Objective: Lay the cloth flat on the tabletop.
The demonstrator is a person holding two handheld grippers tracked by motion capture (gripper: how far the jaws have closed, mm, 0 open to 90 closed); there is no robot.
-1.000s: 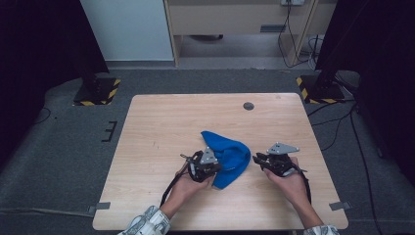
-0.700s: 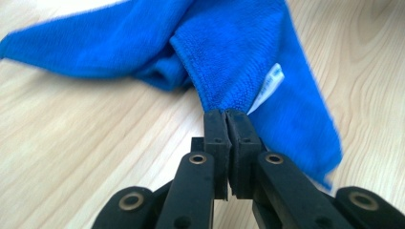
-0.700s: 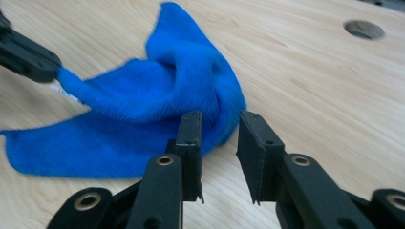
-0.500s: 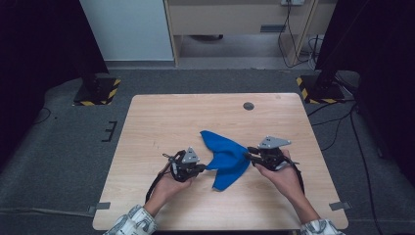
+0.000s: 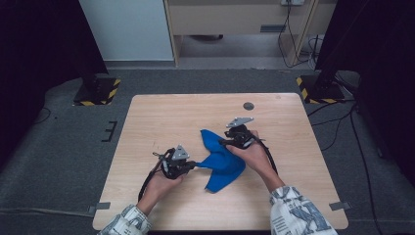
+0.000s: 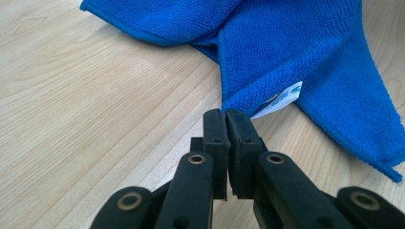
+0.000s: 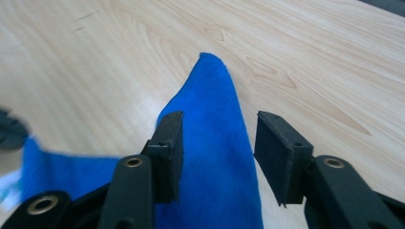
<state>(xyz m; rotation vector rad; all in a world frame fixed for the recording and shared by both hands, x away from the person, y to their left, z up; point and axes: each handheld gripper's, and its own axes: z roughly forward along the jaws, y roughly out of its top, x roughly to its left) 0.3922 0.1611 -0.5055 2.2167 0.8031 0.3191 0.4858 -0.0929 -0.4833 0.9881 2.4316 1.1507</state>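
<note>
A blue microfibre cloth (image 5: 222,161) lies crumpled in the middle of the wooden table (image 5: 161,122). My left gripper (image 5: 192,165) is at its left edge, and in the left gripper view the gripper (image 6: 225,116) is shut on a corner of the cloth (image 6: 296,47), right beside the white label (image 6: 282,98). My right gripper (image 5: 224,142) hovers over the cloth's far point. Its jaws have just been opening. In the right gripper view the right gripper (image 7: 219,121) stands apart, with the cloth (image 7: 212,81) lying between and below the pads, which do not press on it.
A small dark disc (image 5: 248,105) sits near the table's far edge. Two stands with yellow-black bases (image 5: 98,90) (image 5: 317,88) are on the floor beyond the far corners. Bare wood surrounds the cloth on every side.
My left gripper has pulled its cloth corner to the left, stretching the cloth. My right gripper has moved left and away from the person, to the cloth's far point, and its jaws have opened.
</note>
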